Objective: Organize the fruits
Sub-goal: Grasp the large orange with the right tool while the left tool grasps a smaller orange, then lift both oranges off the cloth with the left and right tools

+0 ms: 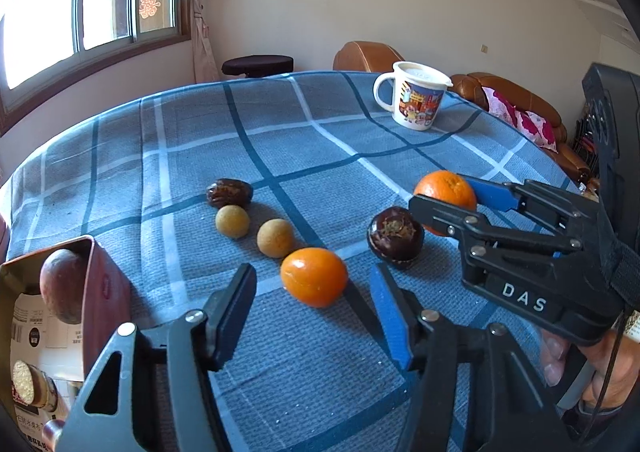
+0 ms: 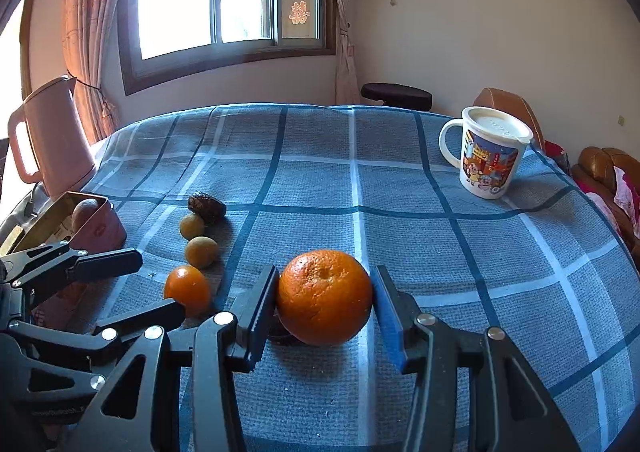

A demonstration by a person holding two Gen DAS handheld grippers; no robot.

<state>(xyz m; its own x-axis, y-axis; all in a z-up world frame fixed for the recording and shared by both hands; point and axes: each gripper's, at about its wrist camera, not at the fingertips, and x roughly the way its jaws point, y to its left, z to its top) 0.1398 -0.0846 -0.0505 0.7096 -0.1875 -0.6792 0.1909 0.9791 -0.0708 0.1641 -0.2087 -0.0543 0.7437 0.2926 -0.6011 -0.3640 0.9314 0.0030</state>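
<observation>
My right gripper [image 2: 325,292] is shut on a large orange [image 2: 324,296], with both pads pressing its sides. The left wrist view shows that orange [image 1: 444,188] held at the right. A dark round fruit [image 1: 395,236] lies just in front of it. My left gripper [image 1: 313,274] is open, and a small orange [image 1: 314,276] rests on the cloth in the gap at its fingertips, touching neither pad. Beyond lie two tan longans [image 1: 232,221] [image 1: 275,238] and a brown date [image 1: 229,192]. An open tin [image 1: 100,276] at the left holds a purple-brown fruit [image 1: 62,284].
A lidded cartoon mug [image 2: 490,152] stands at the far right of the blue checked tablecloth [image 2: 320,172]. A pink kettle [image 2: 52,136] stands at the table's left edge. A brown sofa [image 1: 520,96] and a dark stool [image 1: 258,65] stand beyond the table.
</observation>
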